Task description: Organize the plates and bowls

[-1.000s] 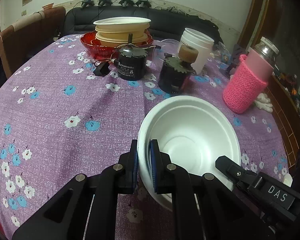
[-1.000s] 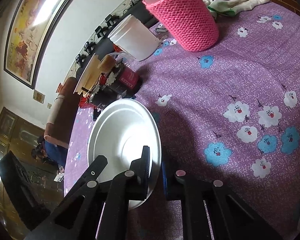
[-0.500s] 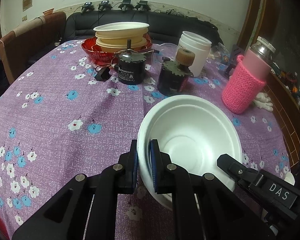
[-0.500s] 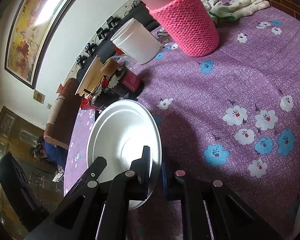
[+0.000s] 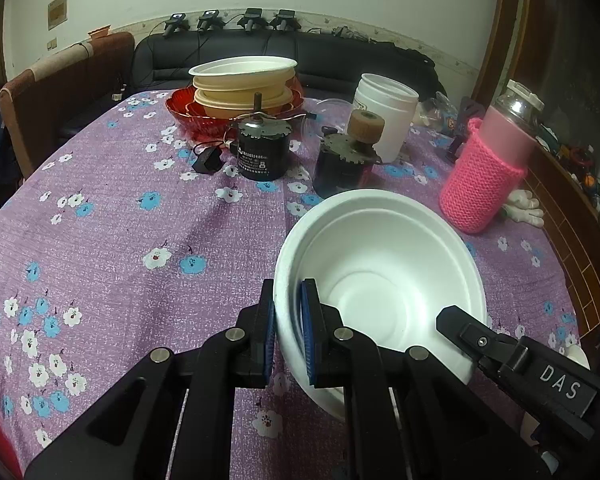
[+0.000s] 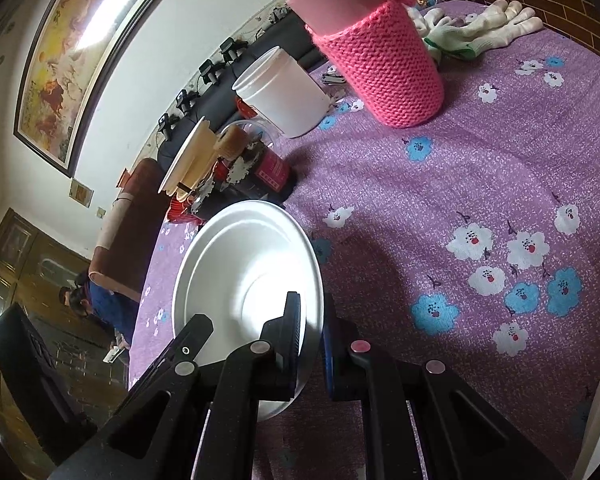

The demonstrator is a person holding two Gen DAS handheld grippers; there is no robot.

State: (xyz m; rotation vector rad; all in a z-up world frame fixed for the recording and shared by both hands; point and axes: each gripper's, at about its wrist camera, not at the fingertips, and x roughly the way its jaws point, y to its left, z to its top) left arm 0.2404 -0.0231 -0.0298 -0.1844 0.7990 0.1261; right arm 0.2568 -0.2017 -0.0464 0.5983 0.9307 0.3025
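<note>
A white foam bowl (image 5: 380,276) is held above the purple flowered tablecloth. My left gripper (image 5: 288,332) is shut on its near left rim. My right gripper (image 6: 312,340) is shut on the bowl's (image 6: 248,296) right rim; its tip shows in the left wrist view (image 5: 460,324). At the far side a stack of cream and white bowls (image 5: 244,84) sits in a red glass bowl (image 5: 188,114); the stack also shows in the right wrist view (image 6: 192,160).
Two dark motors (image 5: 262,148) (image 5: 348,156) stand between the held bowl and the stack. A white jar (image 5: 384,116) and a pink knit-sleeved bottle (image 5: 488,176) stand to the right, white gloves (image 6: 484,28) beyond. A black adapter (image 5: 206,160) lies left of the motors.
Both grippers have lifted the white bowl a little and tipped the view upward; the grip on both rims is unchanged.
</note>
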